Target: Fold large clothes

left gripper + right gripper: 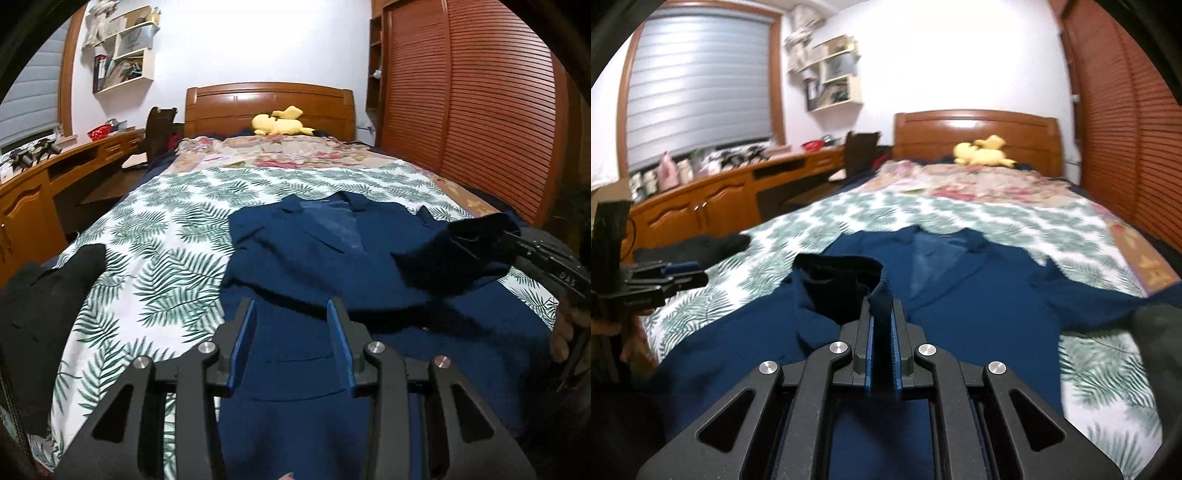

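A dark blue jacket lies front-up on the leaf-print bed cover, collar toward the headboard. My left gripper is open and empty, hovering over the jacket's lower part. My right gripper is shut on the jacket's sleeve cuff and holds it lifted above the jacket body. In the left wrist view the right gripper comes in from the right with the cuff raised over the jacket. In the right wrist view the left gripper shows at the left edge.
A black garment lies at the bed's left edge. A yellow plush toy sits by the wooden headboard. A wooden desk runs along the left. A slatted wardrobe stands on the right.
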The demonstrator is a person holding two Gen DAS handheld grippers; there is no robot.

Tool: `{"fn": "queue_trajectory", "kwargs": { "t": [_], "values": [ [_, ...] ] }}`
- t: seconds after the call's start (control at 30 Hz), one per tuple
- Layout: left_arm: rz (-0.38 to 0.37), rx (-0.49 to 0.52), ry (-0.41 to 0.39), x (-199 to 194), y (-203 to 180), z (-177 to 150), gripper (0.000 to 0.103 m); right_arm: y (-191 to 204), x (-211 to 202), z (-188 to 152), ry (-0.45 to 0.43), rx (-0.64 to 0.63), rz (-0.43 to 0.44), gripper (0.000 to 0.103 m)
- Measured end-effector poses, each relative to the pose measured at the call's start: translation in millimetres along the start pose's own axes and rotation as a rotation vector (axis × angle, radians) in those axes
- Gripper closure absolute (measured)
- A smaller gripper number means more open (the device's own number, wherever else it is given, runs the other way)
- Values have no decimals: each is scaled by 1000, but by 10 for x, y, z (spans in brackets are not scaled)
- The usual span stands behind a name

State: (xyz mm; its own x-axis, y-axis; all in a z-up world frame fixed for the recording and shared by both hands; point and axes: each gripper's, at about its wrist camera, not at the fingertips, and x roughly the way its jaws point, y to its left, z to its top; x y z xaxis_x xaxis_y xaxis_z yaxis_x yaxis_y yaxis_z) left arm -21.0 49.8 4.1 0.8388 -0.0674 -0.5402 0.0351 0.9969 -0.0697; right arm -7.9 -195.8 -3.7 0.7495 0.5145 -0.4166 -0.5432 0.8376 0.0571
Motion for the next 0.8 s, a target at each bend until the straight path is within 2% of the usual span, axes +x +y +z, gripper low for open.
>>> {"fn": "queue_trajectory", "kwargs": {
  "t": [0.17, 0.37, 0.53, 0.8],
  "values": [
    [-22, 27, 9, 55, -149, 14, 65, -144, -169, -174, 16, 24, -29, 98],
    [-39, 42, 9, 101, -302, 47, 65, -169, -113, -402, 105, 3, -58, 98],
    [-42, 51, 10, 155, -413, 72, 65, -153, -16, -555, 173, -12, -25, 97],
    [-50, 67, 19, 215, -522, 82, 65, 21, -40, -587, 167, -73, 32, 94]
  ]
}}
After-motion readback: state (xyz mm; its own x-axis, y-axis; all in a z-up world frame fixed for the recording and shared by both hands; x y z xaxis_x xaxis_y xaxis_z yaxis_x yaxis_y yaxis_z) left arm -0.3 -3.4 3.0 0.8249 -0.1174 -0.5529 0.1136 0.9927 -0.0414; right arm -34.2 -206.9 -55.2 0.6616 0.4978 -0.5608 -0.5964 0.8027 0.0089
